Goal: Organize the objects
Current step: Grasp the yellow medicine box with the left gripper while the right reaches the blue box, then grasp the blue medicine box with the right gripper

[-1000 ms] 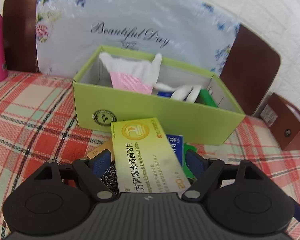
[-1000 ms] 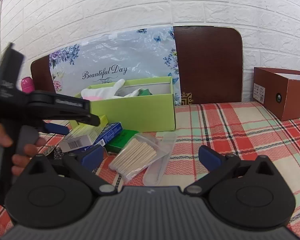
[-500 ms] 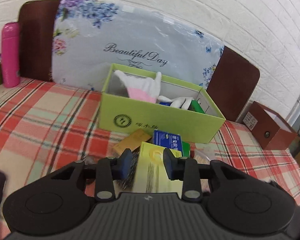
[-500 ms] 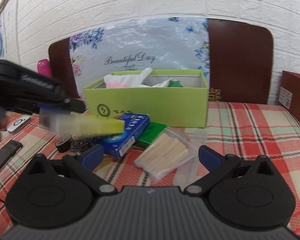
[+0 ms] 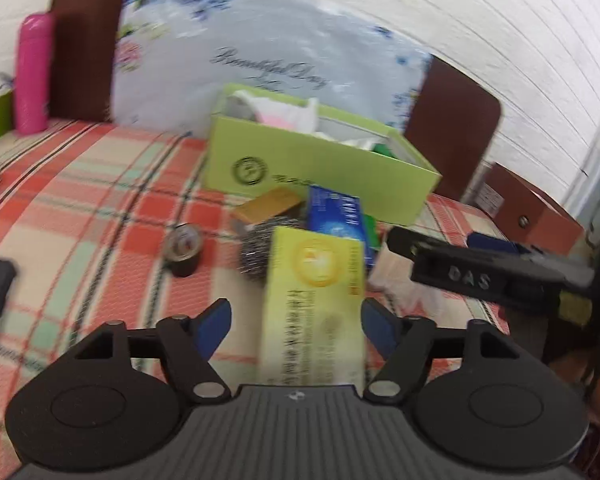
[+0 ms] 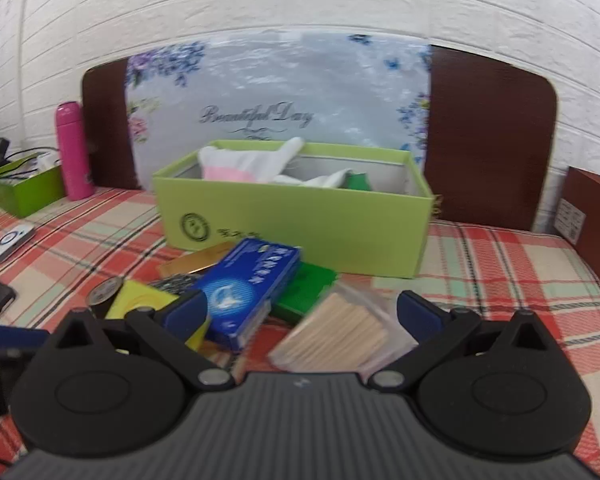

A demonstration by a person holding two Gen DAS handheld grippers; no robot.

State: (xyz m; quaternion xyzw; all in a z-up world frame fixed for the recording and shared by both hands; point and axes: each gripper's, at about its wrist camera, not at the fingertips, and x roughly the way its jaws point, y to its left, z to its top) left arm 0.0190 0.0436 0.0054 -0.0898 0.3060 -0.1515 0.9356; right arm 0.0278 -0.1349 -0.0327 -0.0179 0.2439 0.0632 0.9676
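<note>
Left gripper [image 5: 296, 320] spread wide, fingers clear on both sides of the yellow medicine box [image 5: 314, 304]; gripping nothing, though whether the box rests on the pile or hangs mid-fall cannot be told through the blur. Box lying between the open fingers with its long axis running straight ahead, toward the green box [image 5: 320, 168] at the far side of the table [image 5: 84, 200]. Right gripper [image 6: 302, 312] likewise wide open and empty, poised over the bag of wooden sticks [image 6: 340, 334], with the blue carton [image 6: 248, 284] just to its left and the green packet [image 6: 306, 290] beyond.

Probably a re-grip next: left gripper nearer the yellow box, already aligned along its length, needing only to close across the narrow width. Steel scourer [image 5: 260, 252] and tape roll [image 5: 184, 248] close by, left of the box, so some risk of nudging them. Green box already holding white gloves [image 6: 256, 160].
</note>
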